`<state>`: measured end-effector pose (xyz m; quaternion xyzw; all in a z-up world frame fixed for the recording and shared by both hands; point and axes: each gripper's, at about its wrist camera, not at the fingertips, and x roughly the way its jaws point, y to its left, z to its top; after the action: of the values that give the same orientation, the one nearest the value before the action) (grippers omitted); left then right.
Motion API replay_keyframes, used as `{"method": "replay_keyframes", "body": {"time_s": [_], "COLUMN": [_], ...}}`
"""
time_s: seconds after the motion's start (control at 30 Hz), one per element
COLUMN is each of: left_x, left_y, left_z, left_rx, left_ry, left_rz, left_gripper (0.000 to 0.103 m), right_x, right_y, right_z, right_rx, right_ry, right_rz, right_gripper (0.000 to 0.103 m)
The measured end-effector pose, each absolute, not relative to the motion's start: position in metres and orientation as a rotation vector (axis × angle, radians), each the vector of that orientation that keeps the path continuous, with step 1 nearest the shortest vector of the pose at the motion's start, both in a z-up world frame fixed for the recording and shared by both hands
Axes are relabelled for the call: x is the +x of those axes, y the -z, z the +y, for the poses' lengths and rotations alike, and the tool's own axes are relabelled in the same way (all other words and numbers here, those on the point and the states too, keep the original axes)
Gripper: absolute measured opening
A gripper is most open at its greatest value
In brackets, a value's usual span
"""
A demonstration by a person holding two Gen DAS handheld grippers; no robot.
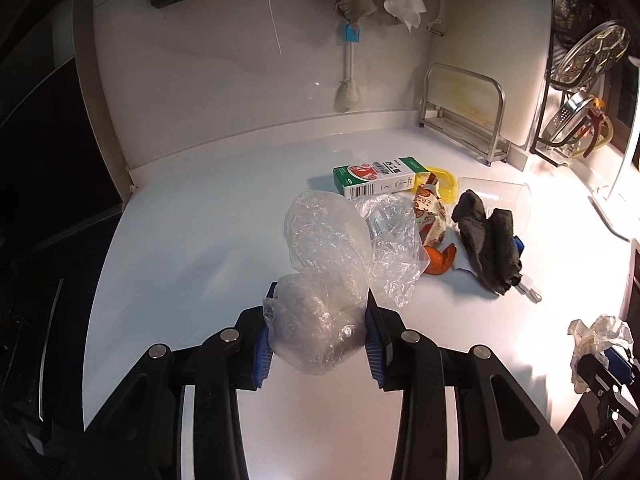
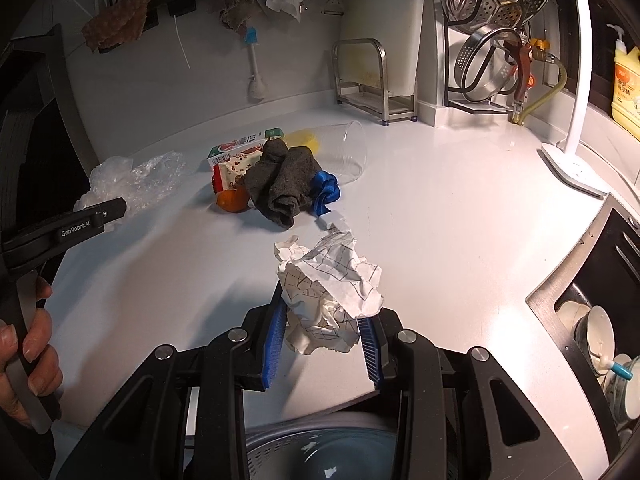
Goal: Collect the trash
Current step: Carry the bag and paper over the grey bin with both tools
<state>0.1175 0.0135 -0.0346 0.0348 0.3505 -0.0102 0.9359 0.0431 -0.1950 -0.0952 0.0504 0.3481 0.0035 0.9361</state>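
Note:
My left gripper (image 1: 318, 300) is shut on a crumpled clear plastic bag (image 1: 320, 280) that trails onto the white counter (image 1: 200, 240). My right gripper (image 2: 324, 300) is shut on a crumpled sheet of white paper (image 2: 332, 284) with printed lines, held above the counter's front edge. A trash pile lies further back: a green and white carton (image 1: 376, 176), a printed snack wrapper (image 1: 430, 212), an orange peel (image 1: 438, 260), more clear plastic (image 2: 140, 176). The right gripper with its paper also shows at the right edge of the left wrist view (image 1: 596, 336).
A dark grey cloth (image 2: 280, 176) lies over a blue item (image 2: 326, 192) beside a tipped clear cup (image 2: 348, 152). A steel rack (image 2: 368, 80), a dish rack (image 2: 492, 40) and a white lamp (image 2: 576, 120) stand behind. A sink with dishes (image 2: 596, 328) is right. A bin (image 2: 320, 452) sits below.

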Motion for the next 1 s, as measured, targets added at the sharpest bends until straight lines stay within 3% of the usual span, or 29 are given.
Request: {"method": "replay_keyframes", "body": {"time_s": [0.47,1.0], "left_x": [-0.001,-0.081], "left_y": [0.034,0.074], "left_z": [-0.021,-0.057], "left_rx": [0.082,0.12], "left_ry": [0.149,0.254], "left_rz": [0.716,0.828], "left_gripper": [0.037,0.037], "right_x": [-0.05,-0.14], "right_y": [0.094,0.13], "right_z": [-0.2,-0.214], "right_rx": [0.097,0.107], "right_ry": [0.027,0.058], "right_rz": [0.704,0.783], "right_gripper": [0.033,0.033]}}
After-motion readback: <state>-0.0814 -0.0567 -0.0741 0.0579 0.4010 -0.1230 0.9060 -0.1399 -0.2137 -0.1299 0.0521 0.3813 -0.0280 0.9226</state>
